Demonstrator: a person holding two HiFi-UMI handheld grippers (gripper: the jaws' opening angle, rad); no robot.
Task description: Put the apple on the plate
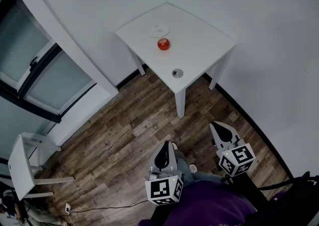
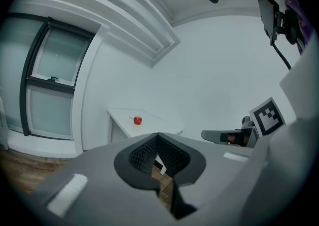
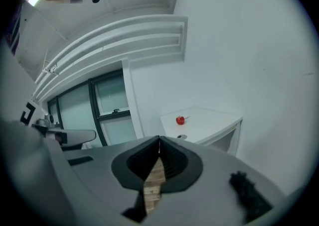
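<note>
Two grippers, left (image 1: 164,146) and right (image 1: 215,126), held near, over the wood floor (image 1: 124,135), well apart from the table (image 1: 199,46); both jaws closed, nothing between them. One red apple (image 1: 163,44) on the far tabletop, just beside the white plate (image 1: 159,31), not on it. One small round item (image 1: 177,73) at the table's near edge

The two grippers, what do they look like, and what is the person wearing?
The left gripper and right gripper are pale grey wedge-shaped shells with black ribbed pads inside. Each carries a white cube with black square markers: left cube, right cube. The person wears a purple top.
</note>
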